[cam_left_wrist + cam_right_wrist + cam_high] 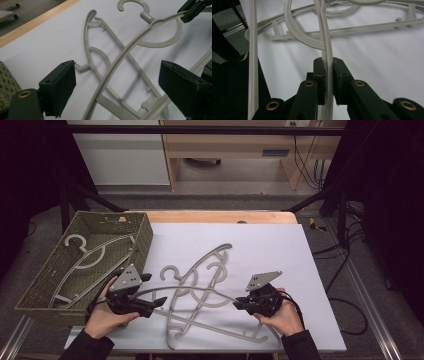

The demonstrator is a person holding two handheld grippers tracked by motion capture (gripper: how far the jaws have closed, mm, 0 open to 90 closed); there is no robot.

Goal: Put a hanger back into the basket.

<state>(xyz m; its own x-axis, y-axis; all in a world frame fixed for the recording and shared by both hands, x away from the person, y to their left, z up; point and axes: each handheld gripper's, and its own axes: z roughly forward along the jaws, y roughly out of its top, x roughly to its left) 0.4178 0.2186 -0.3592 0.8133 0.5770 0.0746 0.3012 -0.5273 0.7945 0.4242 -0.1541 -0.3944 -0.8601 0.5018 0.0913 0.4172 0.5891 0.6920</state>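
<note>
The right gripper, at five o'clock on the table, has its jaws clamped flat on the thin arm of a grey plastic hanger, pinched between the pads. The left gripper, at seven o'clock, has its jaws spread wide, and the hanger's curved arm passes between them without touching either pad. This hanger spans the gap between the two grippers, raised over the loose hangers that lie crossed on the white sheet at six o'clock. Their hooks and bars tangle directly beneath it. At nine o'clock sits an olive woven basket holding another hanger. All hangers are slim, smooth mouldings with rounded hooks.
</note>
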